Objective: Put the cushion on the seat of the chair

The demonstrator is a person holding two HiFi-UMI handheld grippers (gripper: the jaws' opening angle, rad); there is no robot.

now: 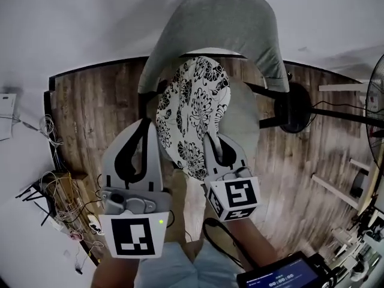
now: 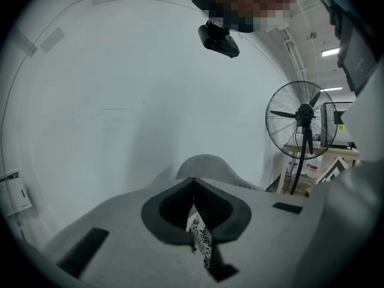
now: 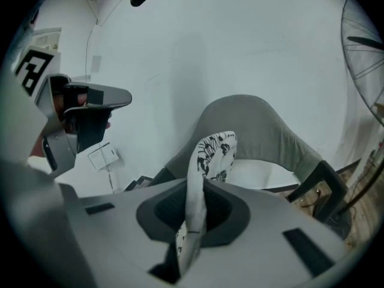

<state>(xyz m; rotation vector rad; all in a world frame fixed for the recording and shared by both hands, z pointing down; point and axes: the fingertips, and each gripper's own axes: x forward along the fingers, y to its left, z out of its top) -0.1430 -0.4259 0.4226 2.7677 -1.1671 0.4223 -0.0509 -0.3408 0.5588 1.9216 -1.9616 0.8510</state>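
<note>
A white cushion with a black floral print (image 1: 192, 113) hangs tilted above the grey chair's seat (image 1: 246, 122), in front of its curved grey back (image 1: 222, 17). My left gripper (image 1: 155, 126) is shut on the cushion's left edge, and my right gripper (image 1: 211, 138) is shut on its near right edge. In the left gripper view a strip of the cushion (image 2: 201, 239) is pinched between the jaws of the left gripper (image 2: 193, 188), with the chair back (image 2: 204, 164) beyond. In the right gripper view the cushion (image 3: 213, 155) rises out of the right gripper (image 3: 201, 185) toward the chair (image 3: 264, 125).
A standing fan (image 1: 375, 101) and its dark round base (image 1: 297, 110) are to the right of the chair on the wooden floor (image 1: 102, 113). Loose cables (image 1: 60, 191) lie at the left by the white wall. A small screen device (image 1: 288, 275) is at the bottom right.
</note>
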